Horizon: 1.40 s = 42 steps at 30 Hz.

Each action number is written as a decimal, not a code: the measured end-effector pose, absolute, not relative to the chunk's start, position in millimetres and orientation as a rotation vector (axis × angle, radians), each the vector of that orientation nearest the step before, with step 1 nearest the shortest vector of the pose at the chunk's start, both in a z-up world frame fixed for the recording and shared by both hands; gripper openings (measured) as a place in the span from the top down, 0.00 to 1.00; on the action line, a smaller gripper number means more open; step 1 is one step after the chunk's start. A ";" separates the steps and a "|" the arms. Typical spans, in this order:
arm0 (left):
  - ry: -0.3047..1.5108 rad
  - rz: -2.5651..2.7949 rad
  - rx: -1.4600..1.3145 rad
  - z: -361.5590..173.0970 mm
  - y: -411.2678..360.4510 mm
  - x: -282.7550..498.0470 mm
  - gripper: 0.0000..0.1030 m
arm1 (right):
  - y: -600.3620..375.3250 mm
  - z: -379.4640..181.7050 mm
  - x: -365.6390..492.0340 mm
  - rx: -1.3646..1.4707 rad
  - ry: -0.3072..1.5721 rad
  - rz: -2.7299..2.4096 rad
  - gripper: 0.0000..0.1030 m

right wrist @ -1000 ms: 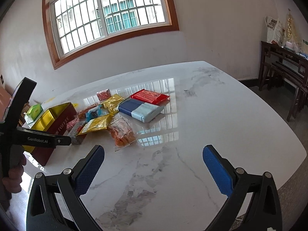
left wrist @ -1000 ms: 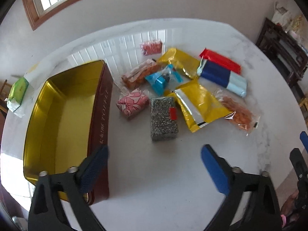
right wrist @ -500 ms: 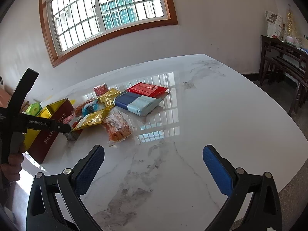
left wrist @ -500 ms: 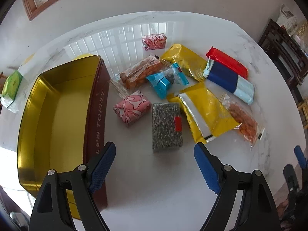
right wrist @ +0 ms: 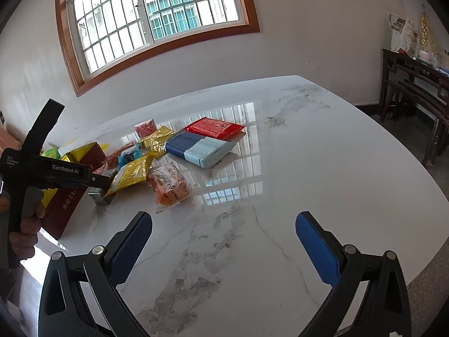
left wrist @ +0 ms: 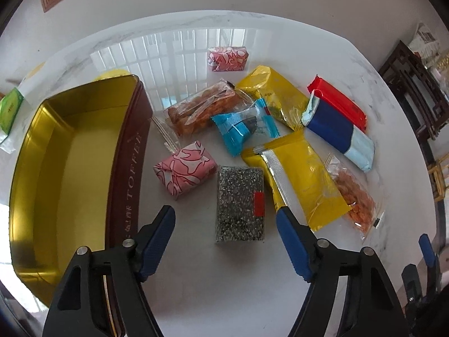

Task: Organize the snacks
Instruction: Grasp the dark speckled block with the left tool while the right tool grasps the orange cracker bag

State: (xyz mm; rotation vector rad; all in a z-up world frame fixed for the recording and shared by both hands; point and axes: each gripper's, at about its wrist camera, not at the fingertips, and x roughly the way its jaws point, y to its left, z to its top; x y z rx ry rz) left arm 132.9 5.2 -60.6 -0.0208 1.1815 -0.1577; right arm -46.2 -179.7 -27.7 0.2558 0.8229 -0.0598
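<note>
Speckled grey-black wrapping marks the sesame bar (left wrist: 240,204), the snack lying directly ahead of the left gripper (left wrist: 226,219) on the white marble table (left wrist: 224,286). In the left wrist view the bar's near end sits between the two blue pads, touching neither; its long axis runs straight away from the tongs, roughly parallel to the fingers, so the jaws span its short width. The left jaws stand apart with nothing clamped, and they have just been closing toward that width. To the left of the left tongs stands the open gold-lined tin (left wrist: 70,168), empty, its dark red wall just beside the left finger; judged from the task, this is the likely destination. Beyond the bar lies the pink wrapped block (left wrist: 185,170), slightly left, and the yellow pouch (left wrist: 297,179), whose edge runs close along the bar's right side near the right pad. A closure should therefore stay centred to avoid catching the pouch. The right gripper (right wrist: 224,241) is held wide apart and empty over bare marble, well apart from the snacks; the left hand is clearly nearer.
</note>
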 end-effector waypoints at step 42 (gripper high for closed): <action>1.112 -0.290 -0.100 -18.8 2.9 56.2 0.65 | -142.4 -31.6 19.5 0.039 0.946 0.295 0.09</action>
